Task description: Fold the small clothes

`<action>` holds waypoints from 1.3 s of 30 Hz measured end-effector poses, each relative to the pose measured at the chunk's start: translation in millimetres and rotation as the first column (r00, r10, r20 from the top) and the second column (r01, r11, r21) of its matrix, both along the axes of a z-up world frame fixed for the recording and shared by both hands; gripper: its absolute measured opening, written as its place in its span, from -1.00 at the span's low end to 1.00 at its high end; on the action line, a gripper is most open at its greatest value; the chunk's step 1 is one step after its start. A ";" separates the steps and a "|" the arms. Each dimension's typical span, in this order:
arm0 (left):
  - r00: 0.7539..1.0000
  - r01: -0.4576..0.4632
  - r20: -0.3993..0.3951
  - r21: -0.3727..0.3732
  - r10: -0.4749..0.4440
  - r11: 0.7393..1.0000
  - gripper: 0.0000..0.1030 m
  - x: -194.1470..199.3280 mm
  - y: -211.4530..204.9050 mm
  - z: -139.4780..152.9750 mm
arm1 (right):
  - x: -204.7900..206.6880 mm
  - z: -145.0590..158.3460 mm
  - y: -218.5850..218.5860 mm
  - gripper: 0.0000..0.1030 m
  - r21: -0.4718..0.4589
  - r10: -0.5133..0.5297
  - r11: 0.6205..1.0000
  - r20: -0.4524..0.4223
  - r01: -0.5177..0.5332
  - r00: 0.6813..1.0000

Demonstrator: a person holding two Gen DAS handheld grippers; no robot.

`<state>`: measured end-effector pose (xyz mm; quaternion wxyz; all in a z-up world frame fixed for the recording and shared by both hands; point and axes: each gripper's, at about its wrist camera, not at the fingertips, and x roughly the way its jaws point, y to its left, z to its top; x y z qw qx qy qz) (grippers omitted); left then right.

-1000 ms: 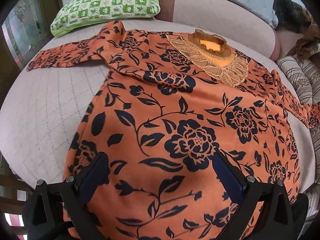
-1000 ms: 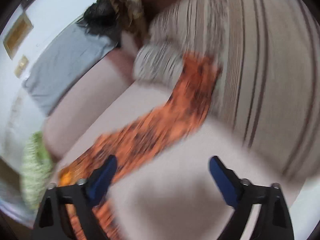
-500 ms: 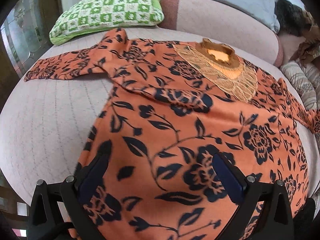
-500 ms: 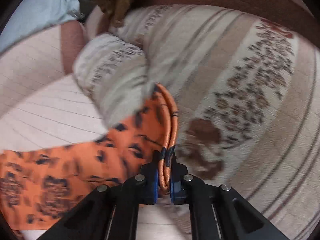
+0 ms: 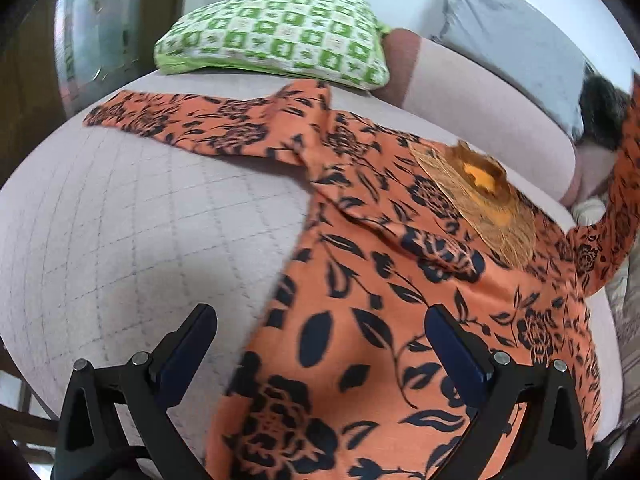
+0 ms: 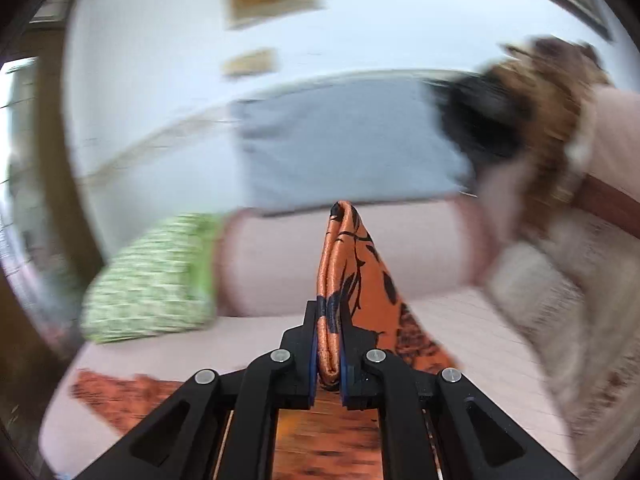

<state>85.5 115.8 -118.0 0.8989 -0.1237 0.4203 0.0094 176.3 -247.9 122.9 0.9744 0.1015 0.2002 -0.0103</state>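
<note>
One top (image 5: 384, 320) spread flat on bed (image 5: 132, 220), two sleeves. Right gripper (image 6: 329, 344), spread a second ago, now pinches right cuff (image 6: 348, 264), lifted off bed: sleeve fold begun. Left gripper (image 5: 320, 344) spread, empty, over top's left edge. Left sleeve (image 5: 180, 120) still flat. One green pillow (image 5: 276, 36).

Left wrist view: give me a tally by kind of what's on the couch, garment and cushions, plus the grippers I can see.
Orange floral-print blouse with black flowers: 1
Green-and-white checked cushion: 1
Grey fabric cushion: 1
Black two-finger left gripper: 1
Total: 4
</note>
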 end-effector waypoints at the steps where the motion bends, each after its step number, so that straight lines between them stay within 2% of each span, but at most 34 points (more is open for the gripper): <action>1: 1.000 -0.010 0.005 -0.006 0.010 1.000 1.00 -0.2 4.1 0.5 | 6.5 -2.9 28.8 -0.85 0.011 0.039 0.999 0.002 -0.039 0.999; 3: 1.000 -0.027 0.015 -0.012 0.027 1.000 1.00 -0.7 11.0 1.5 | 15.8 -21.7 73.1 -0.85 0.033 0.092 0.995 -0.023 -0.092 0.995; 6: 0.999 -0.046 0.016 -0.024 0.046 0.999 1.00 -1.6 20.0 0.6 | 47.6 -76.0 125.4 -0.84 0.094 0.165 0.983 -0.106 -0.155 0.980; 9: 0.998 -0.056 0.011 -0.036 0.056 0.998 1.00 -1.1 23.1 -1.6 | 81.8 -161.6 154.3 -0.68 0.151 0.248 0.965 -0.257 -0.214 0.934; 10: 0.999 -0.052 0.009 -0.030 0.053 0.998 1.00 -0.2 22.2 -2.5 | 92.4 -192.1 162.9 -0.43 0.152 0.269 0.961 -0.335 -0.230 0.903; 11: 0.999 -0.049 0.008 -0.022 0.049 0.999 1.00 0.4 21.4 -2.9 | 98.9 -221.2 165.0 0.14 0.172 0.284 0.957 -0.402 -0.232 0.871; 12: 0.999 -0.046 0.008 -0.009 0.046 0.999 1.00 0.5 19.9 -3.1 | 99.9 -238.6 162.4 0.46 0.201 0.301 0.951 -0.435 -0.235 0.849; 13: 0.999 -0.042 0.011 0.001 0.042 0.999 1.00 0.5 18.6 -2.9 | 96.2 -253.0 155.5 0.62 0.239 0.317 0.943 -0.447 -0.230 0.836; 15: 0.999 -0.038 0.016 0.004 0.038 0.999 1.00 0.2 16.3 -1.8 | 80.5 -256.1 136.8 0.62 0.259 0.334 0.935 -0.429 -0.240 0.839; 18: 1.000 -0.011 0.014 -0.029 0.011 1.000 1.00 2.7 9.5 2.7 | 52.6 -240.9 93.0 0.62 0.248 0.317 0.940 -0.379 -0.235 0.869; 22: 0.998 0.063 0.030 -0.083 -0.061 0.995 1.00 22.8 -10.8 20.9 | 22.4 -236.4 21.6 0.62 0.287 0.263 0.944 -0.355 -0.163 0.897; 25: 0.990 0.135 0.052 -0.059 -0.132 0.989 1.00 56.8 -32.6 40.8 | 13.3 -241.9 -20.6 0.62 0.311 0.211 0.945 -0.352 -0.099 0.912; 29: 0.984 0.177 0.001 -0.032 -0.177 0.984 1.00 115.0 -54.1 38.3 | 1.7 -249.3 -56.9 0.62 0.364 0.187 0.929 -0.323 -0.060 0.928; 31: 0.981 0.189 -0.031 -0.005 -0.189 0.982 0.82 141.5 -62.1 29.6 | -5.5 -248.0 -75.3 0.62 0.387 0.175 0.921 -0.305 -0.046 0.936; 33: 0.980 0.183 -0.082 0.014 -0.181 0.983 0.75 161.7 -66.2 14.7 | -8.2 -247.5 -94.9 0.62 0.391 0.155 0.920 -0.298 -0.028 0.942; 35: 0.976 0.175 -0.137 0.035 -0.169 0.984 0.38 175.9 -69.1 -5.2 | -2.3 -247.4 -117.7 0.62 0.368 0.119 0.930 -0.307 0.002 0.944; 36: 0.971 0.179 -0.174 0.059 -0.166 0.982 0.05 180.8 -70.8 -15.5 | 2.5 -249.7 -128.8 0.62 0.385 0.110 0.923 -0.309 0.019 0.945; 39: 0.973 0.198 -0.148 0.155 -0.175 0.968 0.00 178.6 -81.5 -18.3 | 28.0 -264.6 -166.3 0.62 0.486 0.109 0.871 -0.335 0.073 0.936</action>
